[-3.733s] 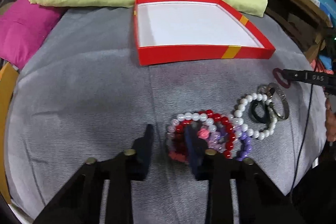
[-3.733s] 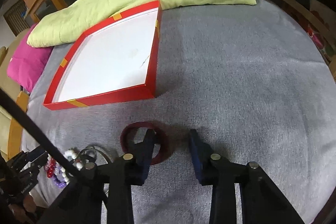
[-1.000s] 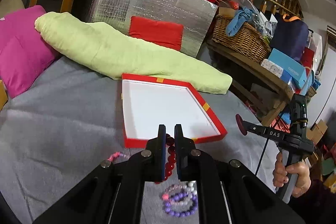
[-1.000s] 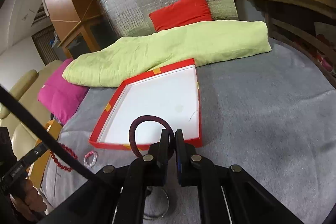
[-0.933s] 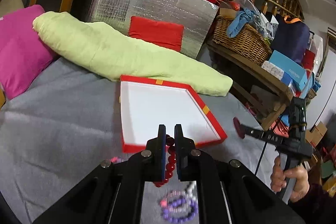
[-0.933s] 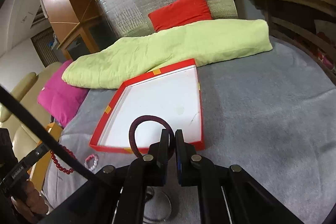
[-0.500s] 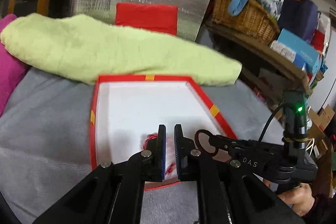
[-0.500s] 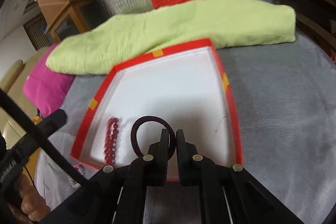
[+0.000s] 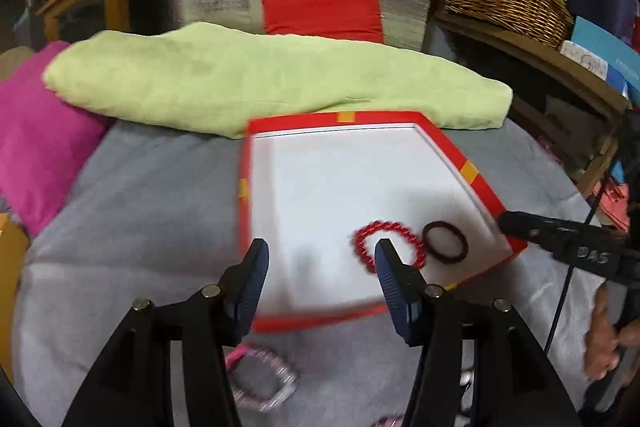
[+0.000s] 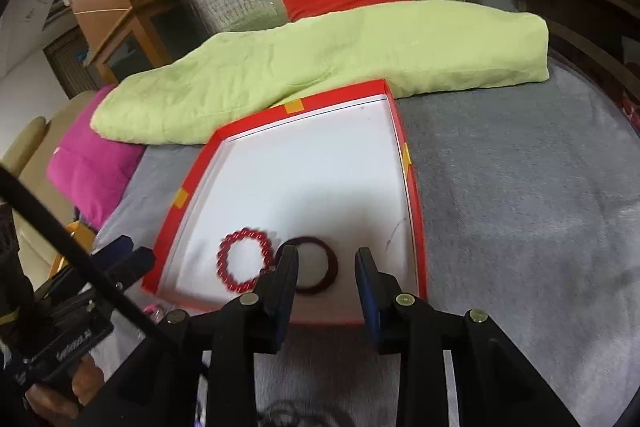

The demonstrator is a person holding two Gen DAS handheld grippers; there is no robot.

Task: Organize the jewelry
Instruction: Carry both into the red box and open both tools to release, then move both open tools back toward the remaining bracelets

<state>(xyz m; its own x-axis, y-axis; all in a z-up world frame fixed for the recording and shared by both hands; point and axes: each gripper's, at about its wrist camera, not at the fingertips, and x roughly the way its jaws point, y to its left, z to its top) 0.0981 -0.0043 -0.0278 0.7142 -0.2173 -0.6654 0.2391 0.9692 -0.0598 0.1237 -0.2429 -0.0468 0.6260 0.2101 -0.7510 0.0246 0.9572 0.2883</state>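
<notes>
Lay flat and side by side near the front edge of the red box (image 10: 412,195): one red bead bracelet (image 10: 245,262) and one dark ring bangle (image 10: 316,269) (two pieces, touching or nearly so). Behind the box, a green bolster (image 10: 320,59); on the grey cover in front, a pink bracelet (image 9: 260,383). Both left gripper (image 9: 320,259) and right gripper (image 10: 326,263) opening, gripping nothing.

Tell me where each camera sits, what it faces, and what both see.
Left wrist: rides the left gripper, looking down over the red box; a hand shows at right.
Right wrist: rides the right gripper, facing the same box.
Shared: red bead bracelet beside dark ring; both jaws opening, empty.
</notes>
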